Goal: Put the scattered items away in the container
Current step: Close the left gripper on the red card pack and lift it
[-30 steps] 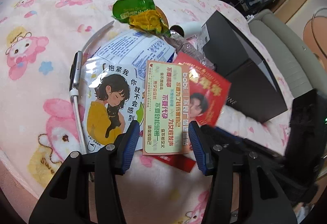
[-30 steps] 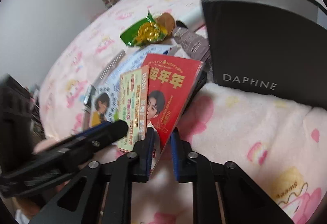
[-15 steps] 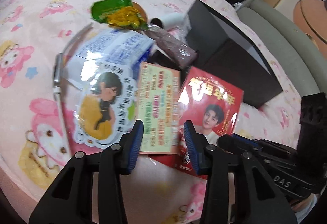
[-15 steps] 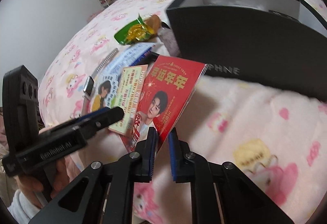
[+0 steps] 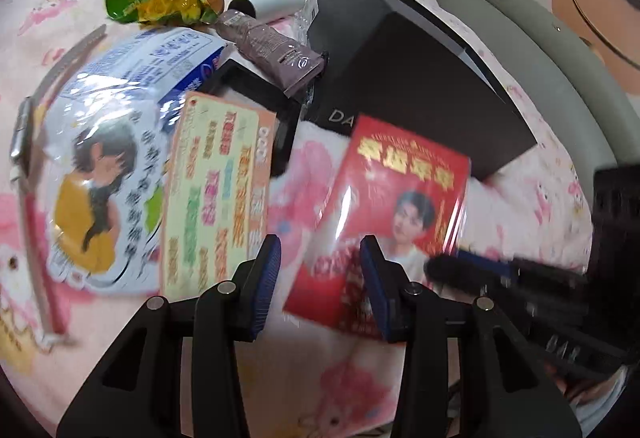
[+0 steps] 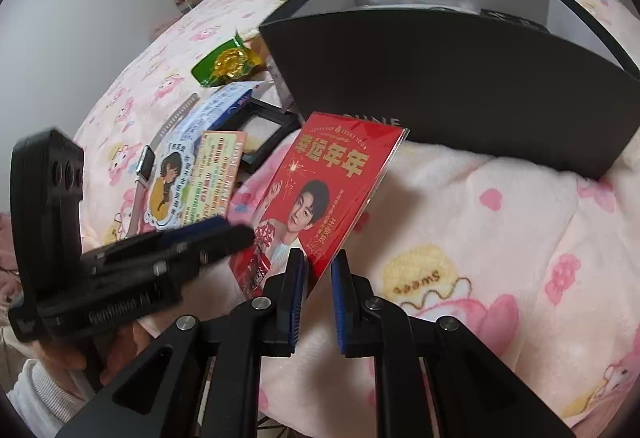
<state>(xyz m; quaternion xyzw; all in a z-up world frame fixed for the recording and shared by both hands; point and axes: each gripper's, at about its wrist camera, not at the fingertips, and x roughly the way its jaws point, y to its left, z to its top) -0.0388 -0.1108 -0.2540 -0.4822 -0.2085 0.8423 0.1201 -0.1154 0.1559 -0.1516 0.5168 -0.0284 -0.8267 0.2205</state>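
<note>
Lifted clear of the pile since a second ago, the red card [image 6: 332, 194] stood pinched in the right gripper [image 6: 317, 270] — black box [image 6: 460, 94] just ahead; left gripper [image 5: 320, 262] gaped wide, holding nothing.

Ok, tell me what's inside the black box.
The black box is open, with pale inner walls. Something dark lies near its far right corner, too small to identify. The front wall hides the floor and most of the inside.

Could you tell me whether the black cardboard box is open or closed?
Open: the black cardboard box has no lid, and its grey inner walls show.
</note>
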